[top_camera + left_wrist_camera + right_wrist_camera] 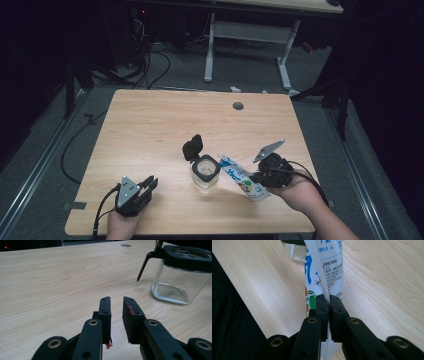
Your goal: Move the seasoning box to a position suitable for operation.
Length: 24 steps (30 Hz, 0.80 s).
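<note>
Dark floor and cables surrounded a pale wooden table [150,130], on which a square glass jar [205,172] stood with its black hinged lid [192,147] flipped up. Just beside the jar, the right gripper [263,177] had its jaws clenched on a white and blue printed packet [242,180]. From those jaws the packet's long axis ran forward and up toward the jar's mouth, its far end close over the rim. The left gripper [146,186] rested well apart, jaws parted and empty. Its own view showed the jar [178,280] ahead and right, apparently empty. The right gripper view showed the pinch on the packet [324,272] near its lower end.
</note>
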### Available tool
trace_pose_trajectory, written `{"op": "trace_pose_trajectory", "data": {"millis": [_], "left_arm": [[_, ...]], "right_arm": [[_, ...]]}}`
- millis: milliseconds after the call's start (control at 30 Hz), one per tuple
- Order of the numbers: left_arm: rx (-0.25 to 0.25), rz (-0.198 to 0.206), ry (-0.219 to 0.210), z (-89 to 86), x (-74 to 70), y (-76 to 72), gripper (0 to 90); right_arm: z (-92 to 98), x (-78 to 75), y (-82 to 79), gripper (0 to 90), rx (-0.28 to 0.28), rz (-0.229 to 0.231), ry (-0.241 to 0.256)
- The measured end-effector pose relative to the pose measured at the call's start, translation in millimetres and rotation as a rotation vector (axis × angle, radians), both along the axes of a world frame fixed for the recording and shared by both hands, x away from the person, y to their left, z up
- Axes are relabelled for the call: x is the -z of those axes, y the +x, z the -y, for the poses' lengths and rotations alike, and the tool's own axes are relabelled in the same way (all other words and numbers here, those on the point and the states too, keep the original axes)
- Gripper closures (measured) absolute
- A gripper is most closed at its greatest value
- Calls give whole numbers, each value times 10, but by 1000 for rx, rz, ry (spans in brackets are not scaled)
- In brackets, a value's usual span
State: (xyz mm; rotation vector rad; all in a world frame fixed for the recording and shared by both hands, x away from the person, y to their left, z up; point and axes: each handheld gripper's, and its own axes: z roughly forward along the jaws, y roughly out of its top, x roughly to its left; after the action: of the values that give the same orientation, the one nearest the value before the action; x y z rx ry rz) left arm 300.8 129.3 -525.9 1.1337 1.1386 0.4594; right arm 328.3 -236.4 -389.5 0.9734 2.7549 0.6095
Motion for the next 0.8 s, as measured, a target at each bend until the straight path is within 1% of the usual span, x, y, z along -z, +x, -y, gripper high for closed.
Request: {"op": "trace_pose_trajectory", "data": {"millis": [167, 433, 567, 633, 800], "left_arm": [[-3, 0, -6, -4, -3, 2, 772], [-1, 0, -2, -2, -1, -2, 772], [2, 2, 0, 6, 2, -4, 772], [2, 2, -1, 7, 3, -4, 772], [2, 1, -1, 3, -1, -6, 772]], "right_arm": [[-15, -1, 5, 877, -3, -4, -5], [-43, -28, 18, 879, -11, -16, -13], [-59, -58, 29, 880, -11, -21, -18], [-65, -78, 37, 881, -12, -26, -13], [-101, -133, 61, 882, -22, -32, -24]]}}
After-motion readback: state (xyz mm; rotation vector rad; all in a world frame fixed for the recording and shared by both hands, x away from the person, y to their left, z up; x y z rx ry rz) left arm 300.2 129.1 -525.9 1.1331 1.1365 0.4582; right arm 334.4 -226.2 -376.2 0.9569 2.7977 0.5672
